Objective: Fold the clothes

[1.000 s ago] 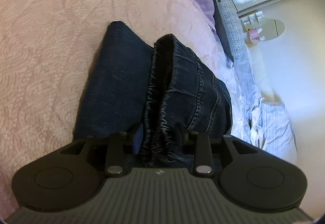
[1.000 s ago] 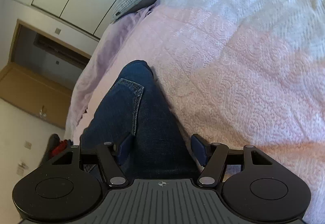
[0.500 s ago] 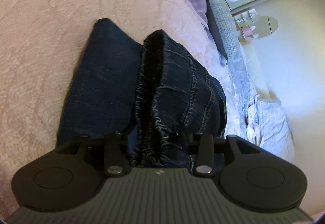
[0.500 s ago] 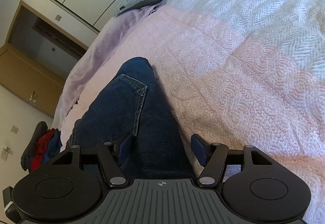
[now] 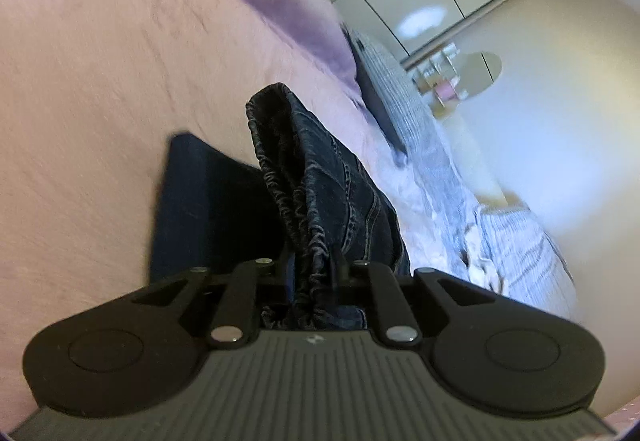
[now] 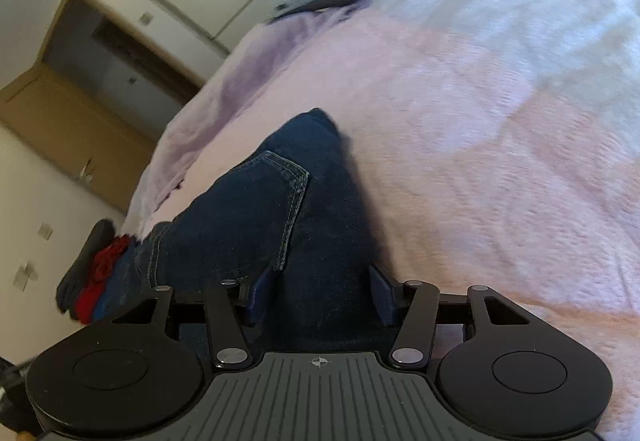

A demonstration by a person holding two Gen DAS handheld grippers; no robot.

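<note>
So here the jeans (image 5: 320,193) are lying on the pink bedspread (image 5: 100,121), running straight out ahead of both grippers. The left gripper (image 5: 314,273) has its jaws closing on the gathered elastic waistband, which is bunched up right between the fingers and stands up in a ridge ahead of them, so that side looks like a real pinch. The right gripper (image 6: 320,293) is the one I'd worry about: its jaws are closing too, but they're wide, with the dark denim (image 6: 256,225) sitting between the blue pads (image 6: 259,291), and I can't see the pads actually pressing on the cloth yet. The back pocket is just ahead and to the left of that gripper. What could go wrong, in my opinion: if the lift happens before the right side bites, only the left corner comes up and the jeans swing and twist instead of folding flat. Denim is heavy, so a shallow pinch on the elastic could also slide off. And there's a pile of red and blue clothes (image 6: 96,277) off to the far left of the right gripper, near the bed edge, that a dragged leg might catch.
</note>
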